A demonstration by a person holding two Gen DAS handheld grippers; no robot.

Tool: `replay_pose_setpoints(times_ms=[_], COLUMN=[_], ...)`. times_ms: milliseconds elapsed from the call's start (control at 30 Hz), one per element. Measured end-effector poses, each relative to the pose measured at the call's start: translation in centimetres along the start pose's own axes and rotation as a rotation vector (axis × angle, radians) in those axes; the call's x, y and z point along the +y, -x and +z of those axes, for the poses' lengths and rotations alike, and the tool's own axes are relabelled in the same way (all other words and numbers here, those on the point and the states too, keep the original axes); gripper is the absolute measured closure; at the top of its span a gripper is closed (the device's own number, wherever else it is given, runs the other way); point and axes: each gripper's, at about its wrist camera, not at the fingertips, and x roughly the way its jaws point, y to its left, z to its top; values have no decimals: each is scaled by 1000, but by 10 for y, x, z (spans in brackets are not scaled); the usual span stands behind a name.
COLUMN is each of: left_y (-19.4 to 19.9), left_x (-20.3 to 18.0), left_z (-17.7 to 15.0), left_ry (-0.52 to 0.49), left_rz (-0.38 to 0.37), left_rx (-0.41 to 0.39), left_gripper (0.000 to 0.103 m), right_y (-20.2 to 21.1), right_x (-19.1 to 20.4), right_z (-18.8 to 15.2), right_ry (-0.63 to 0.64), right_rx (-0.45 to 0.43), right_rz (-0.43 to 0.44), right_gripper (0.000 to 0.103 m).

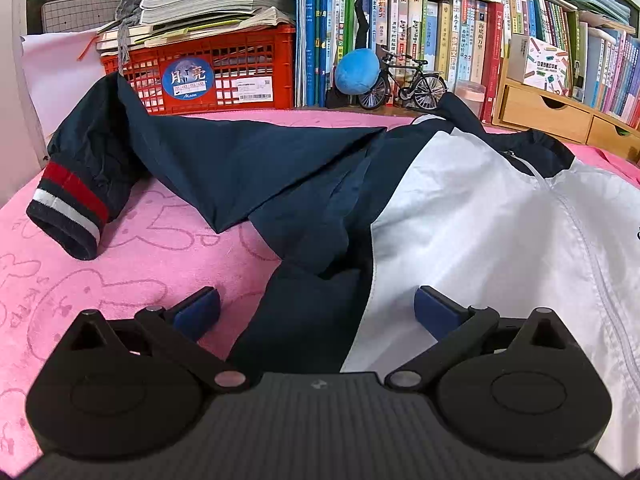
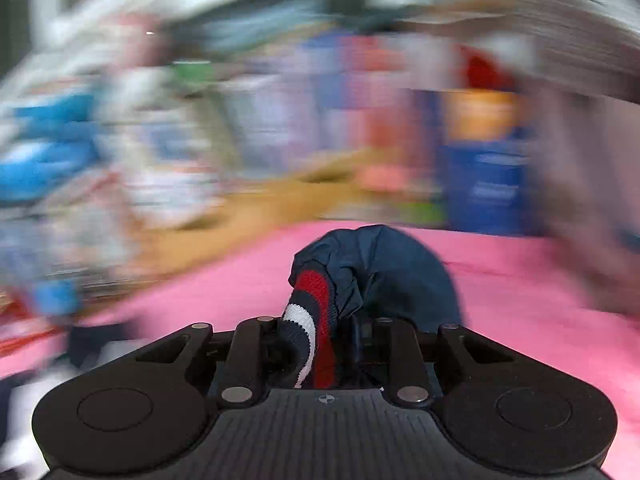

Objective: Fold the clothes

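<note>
A navy and white jacket [image 1: 460, 208] lies spread on the pink towel [image 1: 80, 288]. Its left sleeve [image 1: 168, 160] stretches out to a red, white and navy striped cuff [image 1: 70, 208]. My left gripper [image 1: 316, 308] hovers open over the jacket's lower part, blue pads [image 1: 198, 308] wide apart and nothing pinched. In the right wrist view my right gripper [image 2: 320, 344] is shut on the other sleeve's striped cuff [image 2: 312, 312], and the navy sleeve fabric [image 2: 392, 272] bunches up in front of it. That view's background is smeared by motion.
A red crate [image 1: 224, 68] under stacked papers stands at the back left. Rows of books [image 1: 440, 40], a blue plush ball [image 1: 356, 72], a model bicycle [image 1: 412, 84] and wooden drawers [image 1: 560, 116] line the back edge of the towel.
</note>
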Motion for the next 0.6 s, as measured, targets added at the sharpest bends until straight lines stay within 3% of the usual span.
replay_pose_setpoints(times_ms=[33,67,133,233,333,367,467,500,600], left_y=[0,0,0,0,0,0,0,0,0], left_x=[0,0,-1,-1,0,0,0,0,0], left_z=[0,0,0,0,0,0,0,0,0], left_ry=[0,0,1,2,3,4,4,5,4], left_rz=[0,0,0,-1,-2,-2,-1,-1,-1], left_rx=[0,0,0,0,-1,-1,-1,-1,-1], left_gripper=[0,0,0,0,0,0,0,0,0], right_y=[-3,-7,-7,14,42,47,35,29,11], right_x=[13,26,45,50,15,1,-48,-62,-93], right_z=[-1,-4,-16,-33,-43,-46,-53,-57,-70], right_ry=[34,81,186,328,264,223,50,-14,-214], right_rx=[42,93,136,73,-39,-57,16,51,111], right_rz=[94,176,254,271,231,181,-116,-129,-57], right_gripper=[59,31,0,0,0,0,0,0,0])
